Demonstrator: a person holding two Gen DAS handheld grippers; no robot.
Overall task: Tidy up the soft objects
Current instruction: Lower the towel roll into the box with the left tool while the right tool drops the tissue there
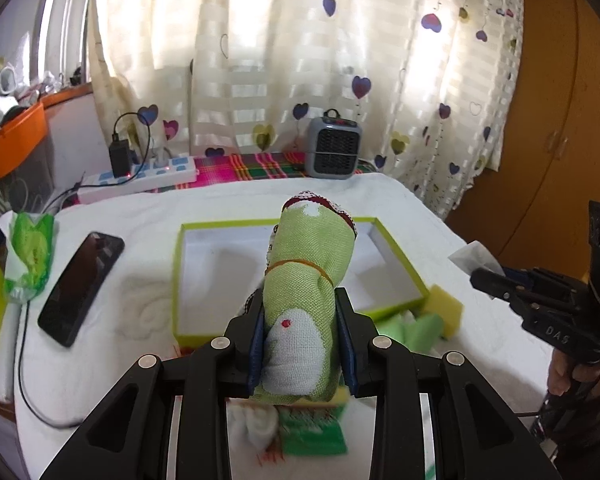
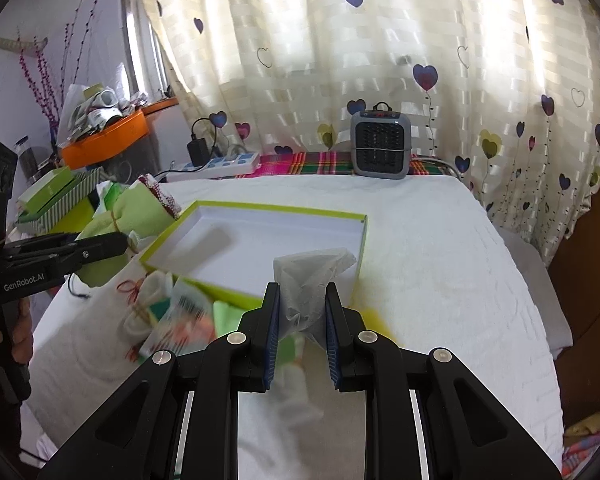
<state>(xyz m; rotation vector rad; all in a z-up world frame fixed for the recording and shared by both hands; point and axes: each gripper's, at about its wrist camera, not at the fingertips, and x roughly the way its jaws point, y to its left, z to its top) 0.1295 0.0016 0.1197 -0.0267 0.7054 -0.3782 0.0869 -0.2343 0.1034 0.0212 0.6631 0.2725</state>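
My left gripper (image 1: 300, 304) is shut on a rolled green cloth bundle (image 1: 306, 276) tied with a rubber band, held up above the table. The bundle shows again at the left of the right wrist view as the green cloth bundle (image 2: 136, 212). My right gripper (image 2: 302, 292) is shut on a crumpled white tissue (image 2: 308, 276), also lifted. Beyond both lies an open shallow box with a lime-green rim (image 1: 300, 222), white inside and holding nothing. A yellow sponge (image 1: 446, 308), green cloths (image 1: 416, 328) and rolled white socks (image 2: 148, 296) lie in a pile near the box's front edge.
A black phone (image 1: 82, 286) and a green tissue pack (image 1: 30, 256) lie left of the box. A grey fan heater (image 1: 334, 148) and a power strip (image 1: 140, 178) stand at the back. White towel covers the table (image 2: 440, 280). A hand (image 2: 4, 328) holds the left gripper.
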